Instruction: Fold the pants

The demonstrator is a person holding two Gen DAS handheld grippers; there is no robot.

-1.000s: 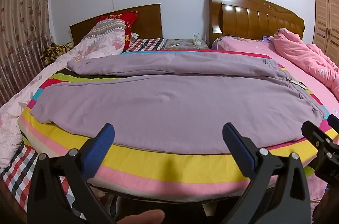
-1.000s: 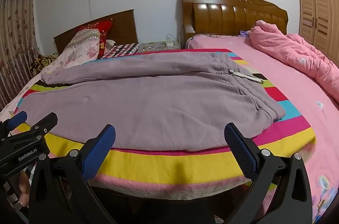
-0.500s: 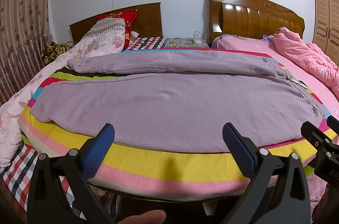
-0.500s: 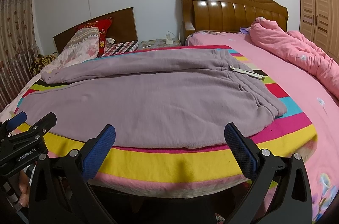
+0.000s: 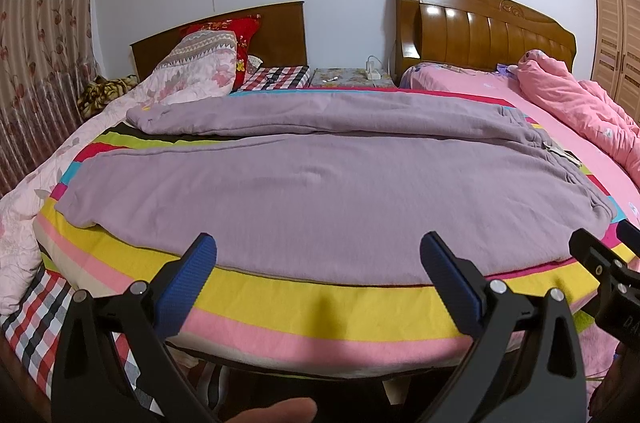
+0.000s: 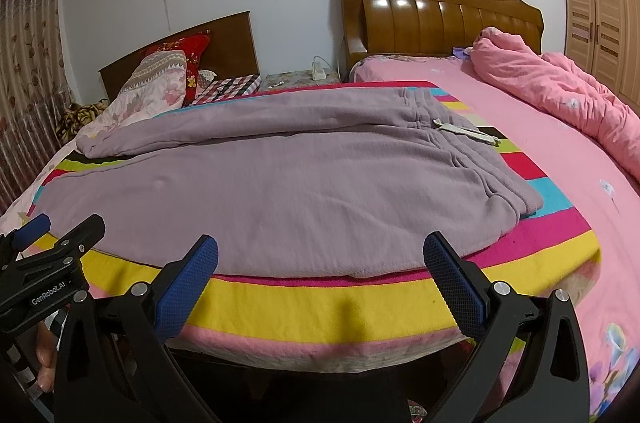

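Soft mauve fleece pants [image 5: 320, 183] lie spread flat across a striped blanket [image 5: 320, 299] on the bed, ribbed waistband to the right, legs to the left. Left tool [image 5: 318, 263] and right tool [image 6: 320, 263] hover at the near edge, textured blue pads apart, empty

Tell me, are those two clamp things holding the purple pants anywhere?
No. The left gripper and right gripper are both open with nothing between their fingers, short of the purple pants lying flat on the striped blanket.
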